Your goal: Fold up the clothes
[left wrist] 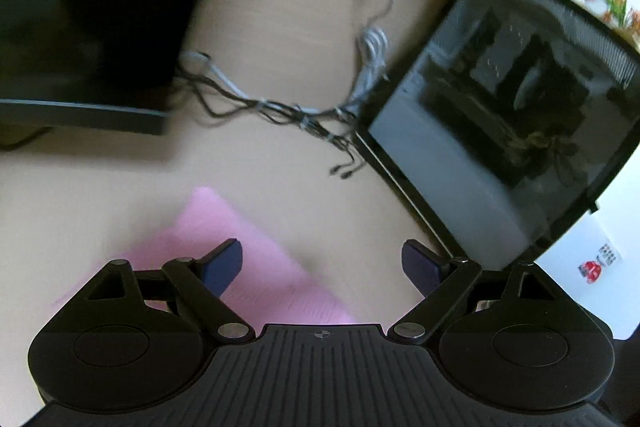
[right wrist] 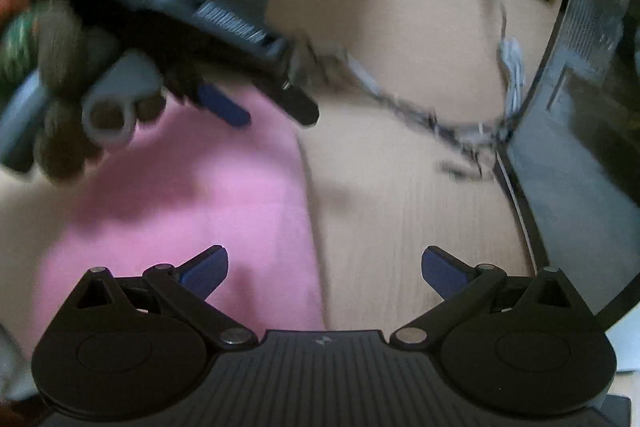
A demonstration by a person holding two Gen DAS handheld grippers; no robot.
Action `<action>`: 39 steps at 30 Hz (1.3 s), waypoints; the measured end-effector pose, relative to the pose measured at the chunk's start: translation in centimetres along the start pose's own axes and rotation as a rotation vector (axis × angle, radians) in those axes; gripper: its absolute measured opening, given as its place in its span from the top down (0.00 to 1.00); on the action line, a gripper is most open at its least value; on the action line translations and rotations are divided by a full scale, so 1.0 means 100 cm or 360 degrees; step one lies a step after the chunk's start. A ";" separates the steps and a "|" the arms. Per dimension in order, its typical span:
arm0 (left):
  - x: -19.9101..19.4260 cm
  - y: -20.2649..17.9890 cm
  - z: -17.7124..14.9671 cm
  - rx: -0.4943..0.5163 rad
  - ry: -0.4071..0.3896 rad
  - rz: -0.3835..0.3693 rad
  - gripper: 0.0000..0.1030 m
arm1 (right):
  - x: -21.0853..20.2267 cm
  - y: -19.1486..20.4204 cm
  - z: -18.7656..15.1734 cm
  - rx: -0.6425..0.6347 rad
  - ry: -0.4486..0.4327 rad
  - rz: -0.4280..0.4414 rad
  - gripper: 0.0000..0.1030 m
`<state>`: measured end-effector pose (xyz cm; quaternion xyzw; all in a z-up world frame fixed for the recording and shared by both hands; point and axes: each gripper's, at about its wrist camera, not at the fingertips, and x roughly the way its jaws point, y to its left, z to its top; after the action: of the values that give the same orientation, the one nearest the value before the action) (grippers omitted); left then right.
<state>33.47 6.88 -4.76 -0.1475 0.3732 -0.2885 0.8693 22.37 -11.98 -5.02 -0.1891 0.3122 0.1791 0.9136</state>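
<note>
both claws (left wrist: 322,263) (right wrist: 324,269) gape above the flat pink cloth (right wrist: 192,203).

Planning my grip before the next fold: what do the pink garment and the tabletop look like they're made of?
Pink garment: looks like soft, matte woven or knit fabric; it lies flat and limp with no shine, and faint ribbing shows in the left wrist view. Blur hides the weave.
Tabletop: pale wood or wood-look laminate, smooth; fine straight grain lines run across it. Which of the two cannot be told.
</note>
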 end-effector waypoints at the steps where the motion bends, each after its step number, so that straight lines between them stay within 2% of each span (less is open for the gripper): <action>1: 0.016 0.004 0.000 -0.0020 0.0048 0.0027 0.11 | 0.000 0.004 -0.006 0.0004 0.0016 -0.0021 0.00; 4: 0.056 0.017 -0.003 -0.0035 0.0158 0.0129 0.14 | 0.000 0.016 -0.023 0.0017 0.0061 -0.0081 0.00; 8: 0.082 0.008 0.004 0.0151 0.0136 0.0137 0.11 | -0.008 0.022 -0.027 0.0024 0.0076 -0.0097 0.00; 10: 0.095 0.003 0.008 0.0196 0.0142 0.0124 0.10 | -0.009 0.020 -0.025 0.0027 0.0093 -0.0053 0.00; 13: 0.096 -0.006 0.011 0.0211 0.0149 0.0136 0.10 | -0.017 0.003 -0.022 0.0104 0.0110 0.0081 0.00; 16: 0.067 -0.012 0.004 0.0184 0.0121 0.0139 0.10 | -0.029 -0.021 -0.023 0.0206 0.0068 0.0119 0.00; 19: 0.020 -0.020 -0.018 0.0160 0.0077 0.0127 0.09 | -0.025 -0.034 -0.021 0.0166 0.0018 0.0070 0.00; 23: -0.024 -0.025 -0.062 0.0032 0.0109 0.0037 0.09 | -0.002 -0.033 -0.011 0.0036 -0.0065 0.0073 0.00; 26: -0.032 -0.027 -0.095 -0.0062 0.0167 0.0096 0.09 | 0.015 -0.018 -0.012 -0.0128 -0.0047 0.0059 0.00; 29: -0.036 -0.027 -0.112 -0.0099 0.0176 0.0173 0.09 | 0.022 -0.010 -0.018 -0.0162 -0.0006 0.0051 0.00; 34: -0.038 -0.022 -0.111 -0.0090 0.0146 0.0264 0.12 | 0.007 -0.004 -0.021 -0.0074 0.0095 0.0138 0.00; 39: -0.028 -0.019 -0.100 -0.0040 0.0149 0.0315 0.13 | -0.005 0.008 -0.030 -0.0096 0.0074 0.0212 0.00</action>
<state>23.84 6.71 -9.09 -0.1072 0.4297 -0.2030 0.8733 20.14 -12.72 -7.06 -0.1995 0.3398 0.2443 0.8861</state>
